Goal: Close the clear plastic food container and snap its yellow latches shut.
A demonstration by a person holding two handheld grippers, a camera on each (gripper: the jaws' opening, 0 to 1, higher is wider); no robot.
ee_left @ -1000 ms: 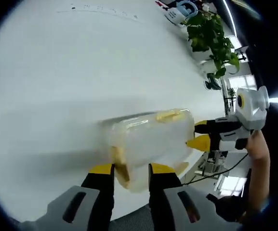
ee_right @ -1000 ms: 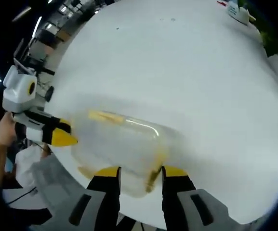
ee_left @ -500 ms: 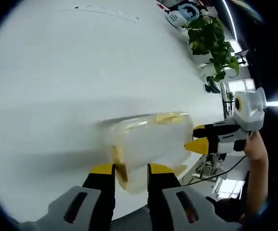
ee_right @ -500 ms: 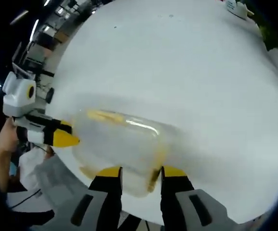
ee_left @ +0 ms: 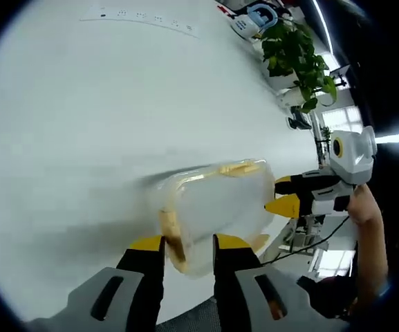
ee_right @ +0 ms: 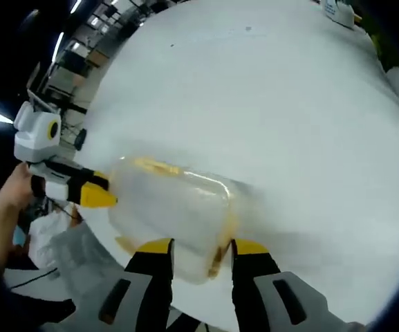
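Not much moved in the last second: the container (ee_left: 213, 207) tipped a touch, and the left gripper (ee_right: 92, 196) sits a bit lower against its end.

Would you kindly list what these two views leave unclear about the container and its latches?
- Latch state, left gripper view: blurred, half behind the left claw.
- Latch state, right gripper view: blurred, beside the right claw.
- Container contents: blur and glare.
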